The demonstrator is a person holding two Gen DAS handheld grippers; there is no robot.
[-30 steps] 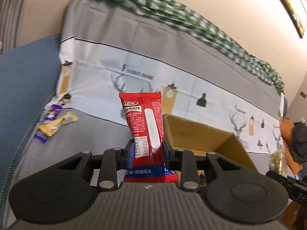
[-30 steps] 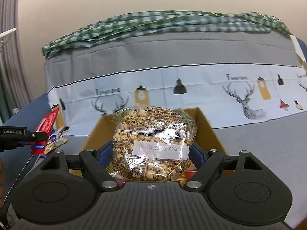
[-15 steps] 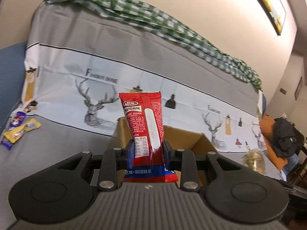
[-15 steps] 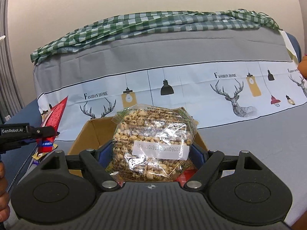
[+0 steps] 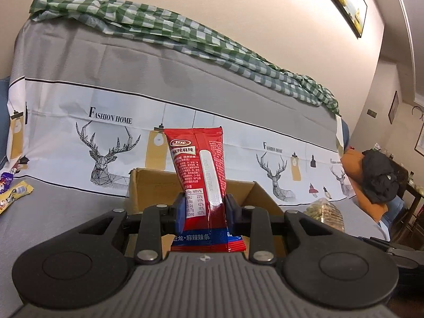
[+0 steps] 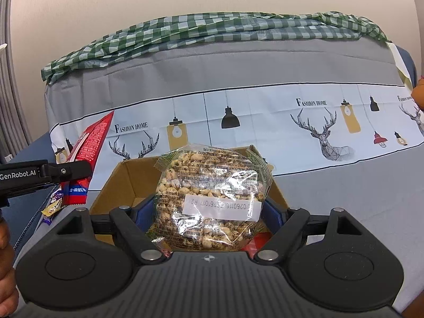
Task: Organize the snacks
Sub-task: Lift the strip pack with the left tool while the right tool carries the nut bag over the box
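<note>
Both grippers have swung toward the cardboard box [image 6: 127, 182], which now sits centred behind each load. Left gripper [image 5: 202, 206] jaws pinch the red snack pack [image 5: 198, 175] upright; right gripper [image 6: 209, 212] jaws clamp the clear nut bag [image 6: 212, 193] at lower centre. Best to lower each well inside the walls before releasing, one at a time.

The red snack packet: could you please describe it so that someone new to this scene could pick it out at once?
Find the open cardboard box on the grey, deer-printed sofa cover. Just in front of it, the left gripper clamps the red snack packet upright. Unlike the clear bag of puffed snacks in the right gripper, it is opaque red with a blue bottom band.
</note>
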